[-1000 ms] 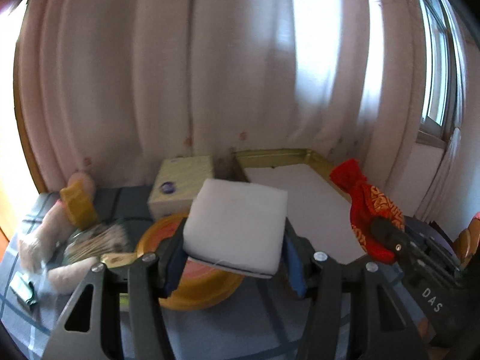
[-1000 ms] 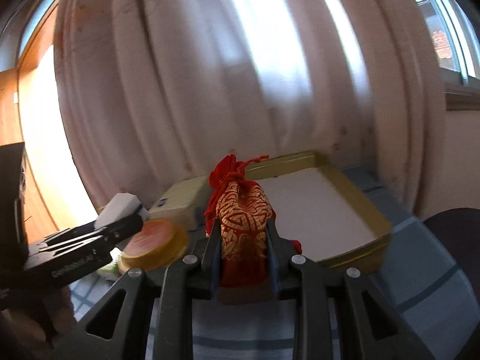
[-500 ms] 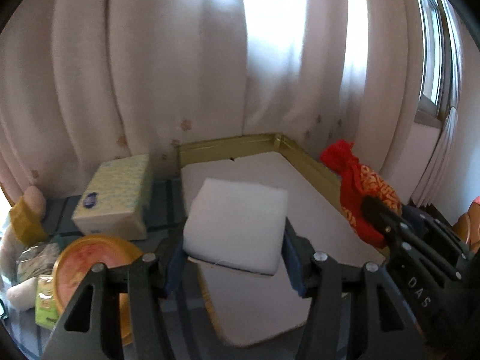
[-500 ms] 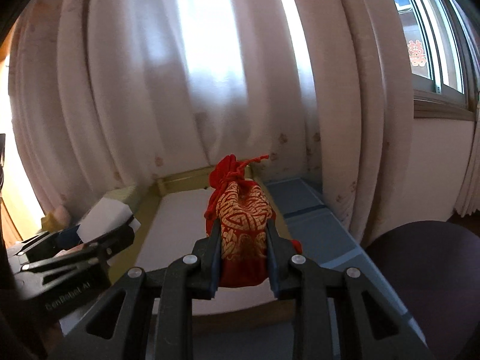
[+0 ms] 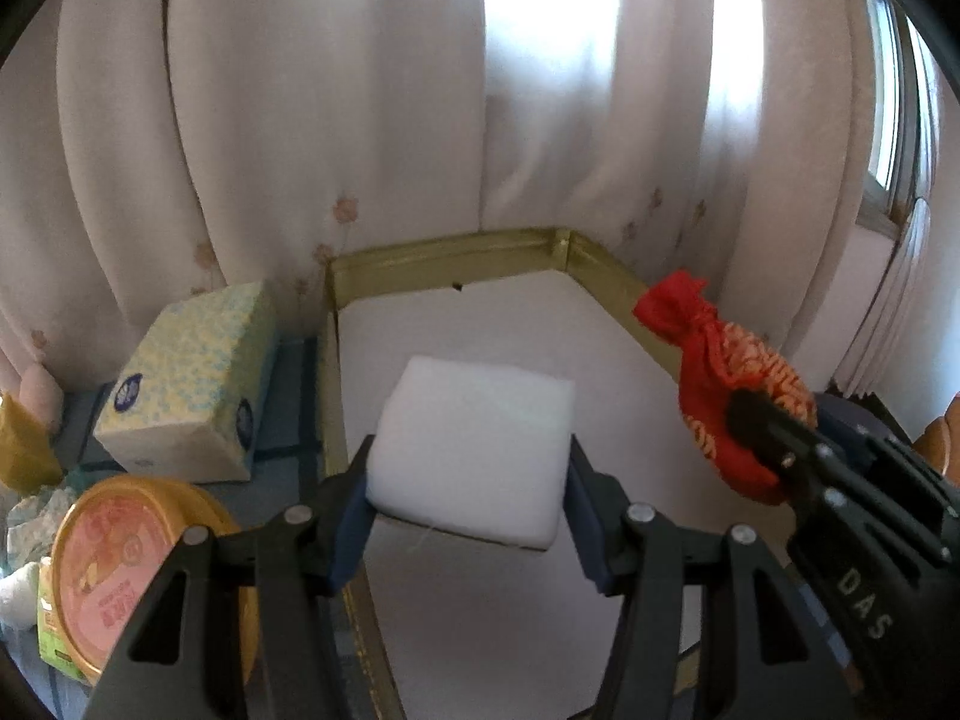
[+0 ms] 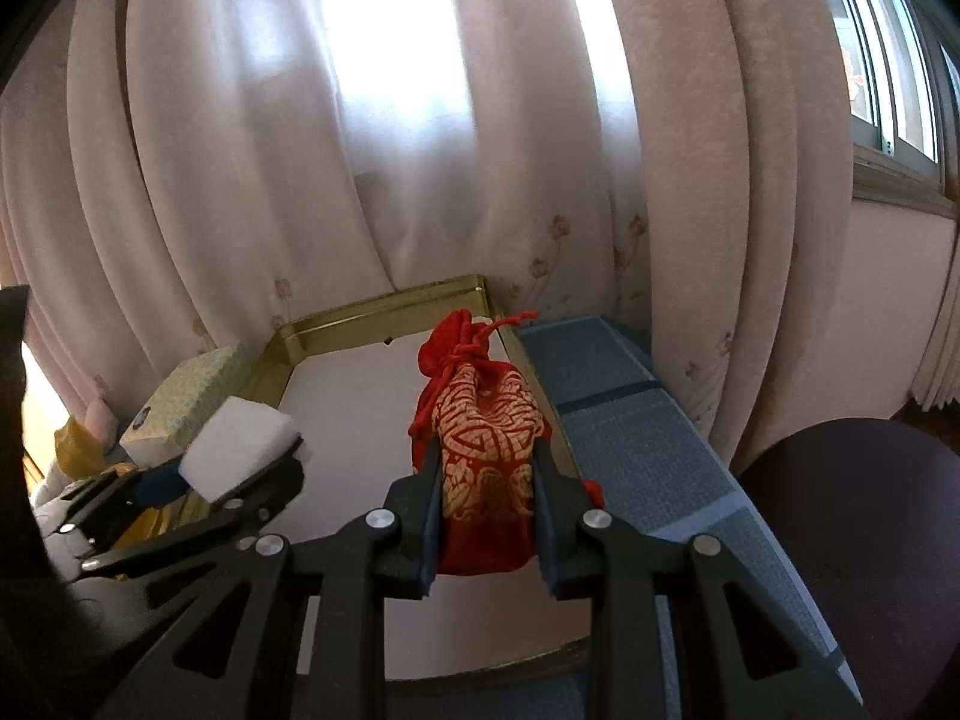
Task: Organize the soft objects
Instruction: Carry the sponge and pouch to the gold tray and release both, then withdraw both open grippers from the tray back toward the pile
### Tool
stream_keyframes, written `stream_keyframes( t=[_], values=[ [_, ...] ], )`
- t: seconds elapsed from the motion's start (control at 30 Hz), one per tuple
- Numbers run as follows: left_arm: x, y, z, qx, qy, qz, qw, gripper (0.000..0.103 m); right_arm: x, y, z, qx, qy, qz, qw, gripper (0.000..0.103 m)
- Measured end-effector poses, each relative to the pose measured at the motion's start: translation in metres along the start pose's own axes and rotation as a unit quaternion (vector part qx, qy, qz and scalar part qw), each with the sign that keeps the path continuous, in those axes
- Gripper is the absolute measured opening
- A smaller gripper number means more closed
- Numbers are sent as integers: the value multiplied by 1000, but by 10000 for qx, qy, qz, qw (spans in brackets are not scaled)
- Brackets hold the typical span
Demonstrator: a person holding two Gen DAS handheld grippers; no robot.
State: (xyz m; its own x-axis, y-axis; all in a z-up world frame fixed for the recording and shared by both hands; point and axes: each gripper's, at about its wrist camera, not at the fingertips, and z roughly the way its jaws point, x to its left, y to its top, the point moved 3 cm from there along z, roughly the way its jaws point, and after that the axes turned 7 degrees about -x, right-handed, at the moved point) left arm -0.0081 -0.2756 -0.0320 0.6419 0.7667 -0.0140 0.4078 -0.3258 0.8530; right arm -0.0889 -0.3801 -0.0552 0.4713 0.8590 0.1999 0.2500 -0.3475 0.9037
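Leftmost, well to the left of the left gripper (image 5: 468, 498), a plush toy (image 5: 36, 396) with a mustard-yellow piece on it sits at the edge of the left wrist view, too cropped to make out further. Just nearer, a round orange lid (image 5: 138, 564) with a pink face lies to the lower left of that gripper's left finger, with a green packet under its edge. Behind the lid stands a tissue box (image 5: 192, 384) patterned in pale yellow and blue, just outside the left wall of the gold-rimmed tray (image 5: 456, 264).

Centred ahead, the left gripper pinches a white foam block (image 5: 474, 456) between its blue pads, one pad on each side face. The block hangs above the tray's white floor, over its near-left part, not touching it.

To the right of that gripper, the right gripper (image 6: 486, 480) clamps a red pouch (image 6: 480, 432) with a gold pattern, its fingers pressed into the cloth on both sides. The tied neck and cord point away from the hand, towards the tray's far right corner. The pouch is held over the right side of the tray, close to the right wall. Right of that wall runs a blue checked tablecloth (image 6: 630, 438), then a dark round seat (image 6: 870, 540). Pale curtains (image 6: 420, 150) hang behind everything.
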Motion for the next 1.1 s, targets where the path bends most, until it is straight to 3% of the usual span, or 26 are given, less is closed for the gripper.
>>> stream_keyframes(
  t=[0.27, 0.37, 0.43, 0.47, 0.5, 0.57, 0.7, 0.87, 1.1],
  values=[
    [-6, 0, -7, -429, 471, 459, 9969, 70, 0, 1, 4, 127, 165, 62, 9998, 33],
    [-1, 1, -10, -478, 423, 354, 9973, 82, -1, 1, 5, 149, 116, 69, 9998, 34],
    [5, 3, -12, -526, 435, 200, 9975, 98, -5, 1, 3, 127, 160, 211, 9996, 36],
    [8, 3, -15, -584, 448, 151, 9972, 102, -8, 1, 0, 56, 204, 283, 9994, 42],
    [9, 4, -18, -681, 413, 106, 9968, 103, -11, 2, -3, -38, 241, 362, 9990, 55],
    [8, 5, -21, -760, 416, 131, 9962, 103, -15, 3, -10, -228, 252, 485, 9982, 72],
    [4, 5, -26, -914, 515, 307, 9940, 103, -17, 6, -25, -601, 241, 521, 9965, 72],
    [10, 4, -38, -1179, 795, 360, 9892, 103, -9, 10, -45, -1123, -166, 291, 9931, 72],
    [25, 1, -42, -1167, 955, 176, 9884, 103, 0, 11, -53, -1321, -409, -3, 9904, 72]
  ],
)
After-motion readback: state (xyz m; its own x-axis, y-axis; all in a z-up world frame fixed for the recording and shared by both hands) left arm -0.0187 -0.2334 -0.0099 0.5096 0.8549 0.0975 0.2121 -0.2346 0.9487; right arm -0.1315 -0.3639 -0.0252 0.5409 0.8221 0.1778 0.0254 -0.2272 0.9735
